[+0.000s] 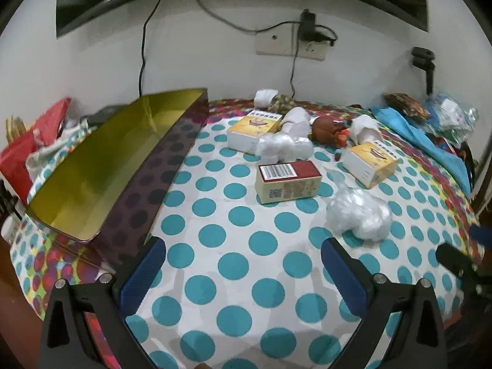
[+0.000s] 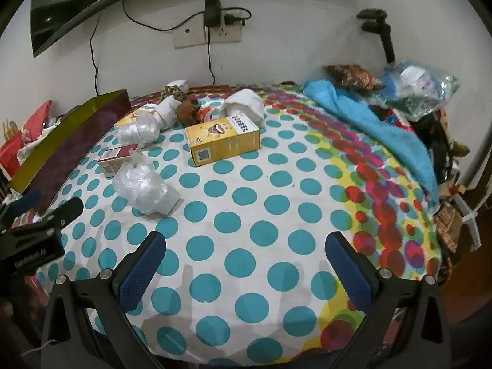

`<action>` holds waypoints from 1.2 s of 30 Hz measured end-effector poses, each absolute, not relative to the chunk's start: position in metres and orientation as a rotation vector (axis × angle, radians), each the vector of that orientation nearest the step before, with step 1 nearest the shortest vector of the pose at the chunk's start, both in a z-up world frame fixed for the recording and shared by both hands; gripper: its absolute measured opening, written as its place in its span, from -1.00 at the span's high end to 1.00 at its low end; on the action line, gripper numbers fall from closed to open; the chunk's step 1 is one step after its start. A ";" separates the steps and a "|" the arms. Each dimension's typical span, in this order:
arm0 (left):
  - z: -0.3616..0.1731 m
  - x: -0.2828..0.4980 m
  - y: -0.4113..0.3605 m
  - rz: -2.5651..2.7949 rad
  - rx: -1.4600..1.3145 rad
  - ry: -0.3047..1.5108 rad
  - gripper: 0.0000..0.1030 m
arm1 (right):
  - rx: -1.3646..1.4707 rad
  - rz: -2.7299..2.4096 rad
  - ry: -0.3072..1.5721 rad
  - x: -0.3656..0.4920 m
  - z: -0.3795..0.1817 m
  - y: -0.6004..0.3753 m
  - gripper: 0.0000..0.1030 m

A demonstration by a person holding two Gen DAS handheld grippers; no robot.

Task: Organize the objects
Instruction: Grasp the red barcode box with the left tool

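A long open tin box (image 1: 101, 166) with a gold inside lies at the table's left; it also shows in the right wrist view (image 2: 67, 141). A red-topped box (image 1: 289, 181) sits mid-table, with two yellow boxes (image 1: 253, 129) (image 1: 370, 163) behind it. The nearer yellow box (image 2: 223, 141) is centred in the right wrist view. Crumpled plastic bags (image 1: 358, 215) (image 2: 143, 189), white rolled cloths (image 1: 364, 129) and a brown toy (image 1: 326, 129) lie among them. My left gripper (image 1: 243, 264) is open and empty above the cloth. My right gripper (image 2: 246, 261) is open and empty too.
A polka-dot cloth (image 2: 261, 215) covers the table. A blue towel (image 2: 378, 129) and a heap of bags (image 2: 418, 92) lie at the right. Red packets (image 1: 27, 147) sit at the far left. A wall socket with cables (image 2: 212, 27) is behind.
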State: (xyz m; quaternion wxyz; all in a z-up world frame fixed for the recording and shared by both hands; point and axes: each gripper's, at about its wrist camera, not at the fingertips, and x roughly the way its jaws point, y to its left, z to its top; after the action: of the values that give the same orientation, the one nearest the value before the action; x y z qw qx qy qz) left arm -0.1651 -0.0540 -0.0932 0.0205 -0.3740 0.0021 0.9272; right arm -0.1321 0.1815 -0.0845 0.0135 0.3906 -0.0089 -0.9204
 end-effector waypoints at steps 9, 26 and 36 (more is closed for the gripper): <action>-0.083 -0.201 -0.050 2.870 -1.200 -0.037 -1.00 | 1.214 -2.812 -0.093 -0.146 -0.097 0.180 -1.00; -0.105 -0.260 -0.014 2.887 -1.362 -0.064 -1.00 | 1.203 -2.750 -0.173 -0.154 -0.109 0.191 -1.00; -0.113 -0.268 -0.021 2.840 -1.385 -0.142 -0.24 | 1.192 -2.747 -0.113 -0.155 -0.109 0.185 -1.00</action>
State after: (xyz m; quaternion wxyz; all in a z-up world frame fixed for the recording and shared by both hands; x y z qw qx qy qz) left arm -0.2677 -0.0208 -0.1133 -0.0106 -0.4380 -0.0450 0.8978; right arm -0.1548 0.1849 -0.1092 0.0723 0.3966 -0.0375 -0.9144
